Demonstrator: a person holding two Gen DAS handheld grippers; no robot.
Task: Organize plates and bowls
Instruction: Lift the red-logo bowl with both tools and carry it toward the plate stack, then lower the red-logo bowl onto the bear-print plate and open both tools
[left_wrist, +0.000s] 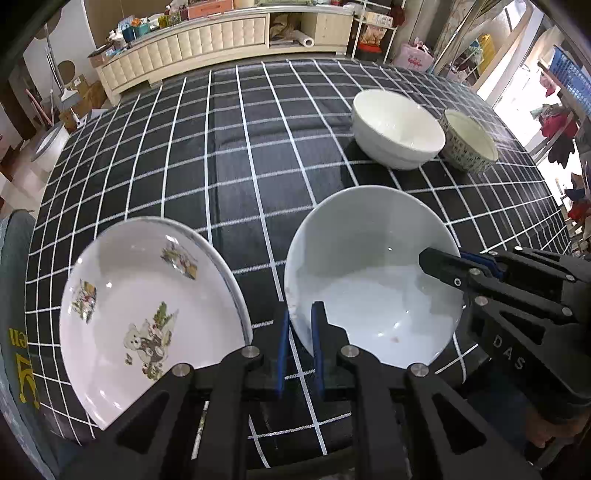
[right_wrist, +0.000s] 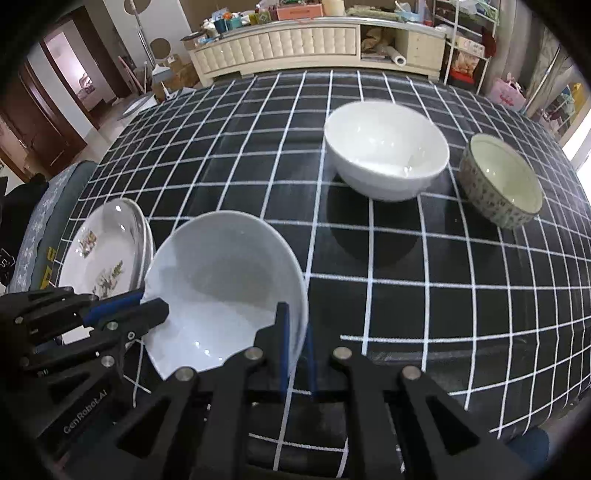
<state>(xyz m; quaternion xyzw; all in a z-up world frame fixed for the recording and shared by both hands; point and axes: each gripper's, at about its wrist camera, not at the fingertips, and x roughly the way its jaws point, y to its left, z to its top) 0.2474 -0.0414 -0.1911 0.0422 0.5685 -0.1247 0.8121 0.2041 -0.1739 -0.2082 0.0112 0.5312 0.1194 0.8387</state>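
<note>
A plain white bowl (left_wrist: 373, 280) is held above the checked tablecloth by both grippers. My left gripper (left_wrist: 300, 332) is shut on its near-left rim. My right gripper (right_wrist: 295, 336) is shut on its right rim; it shows in the left wrist view (left_wrist: 458, 266). The bowl also shows in the right wrist view (right_wrist: 221, 280). A stack of bear-printed plates (left_wrist: 147, 314) lies to the left, also in the right wrist view (right_wrist: 107, 251). A large white bowl (left_wrist: 397, 129) and a patterned bowl (left_wrist: 469, 142) stand farther back right.
The black checked tablecloth (left_wrist: 240, 166) covers the table. A cream cabinet (left_wrist: 221, 40) with clutter stands behind the far edge. A grey chair back (right_wrist: 48, 221) is at the left edge.
</note>
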